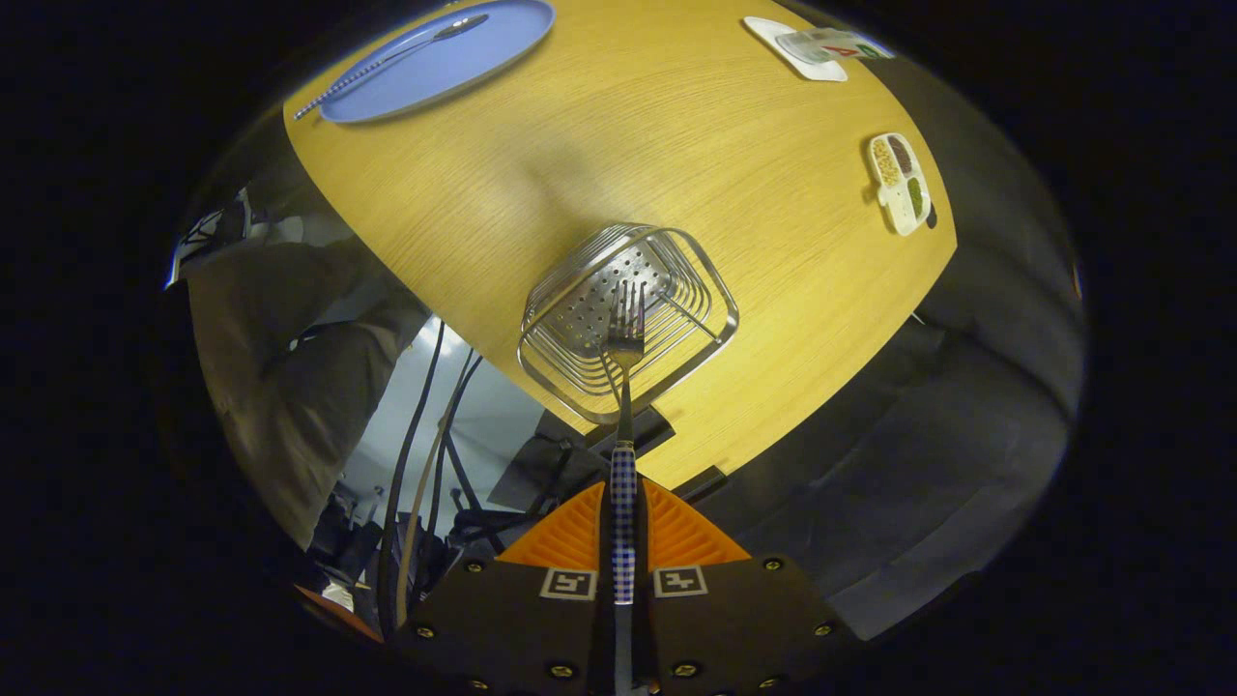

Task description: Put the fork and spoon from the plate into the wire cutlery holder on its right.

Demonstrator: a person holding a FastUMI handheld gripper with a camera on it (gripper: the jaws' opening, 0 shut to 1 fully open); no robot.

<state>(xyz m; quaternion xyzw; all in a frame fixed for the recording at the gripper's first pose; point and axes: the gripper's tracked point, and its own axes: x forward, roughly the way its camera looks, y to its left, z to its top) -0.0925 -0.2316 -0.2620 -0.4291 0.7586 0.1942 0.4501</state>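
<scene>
The fork is clamped by its checked handle between the gripper fingers, tines hung over the open mouth of the wire cutlery holder, apparently for a straight drop. The spoon is left on the blue plate, well beyond.

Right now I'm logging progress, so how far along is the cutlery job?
Nothing is in the wire holder yet. In hand: the tongs are shut on the fork, its checked handle between the orange fingers and its tines pointing down over the holder. Left: dropping the fork in, then fetching the spoon from the blue plate.
</scene>
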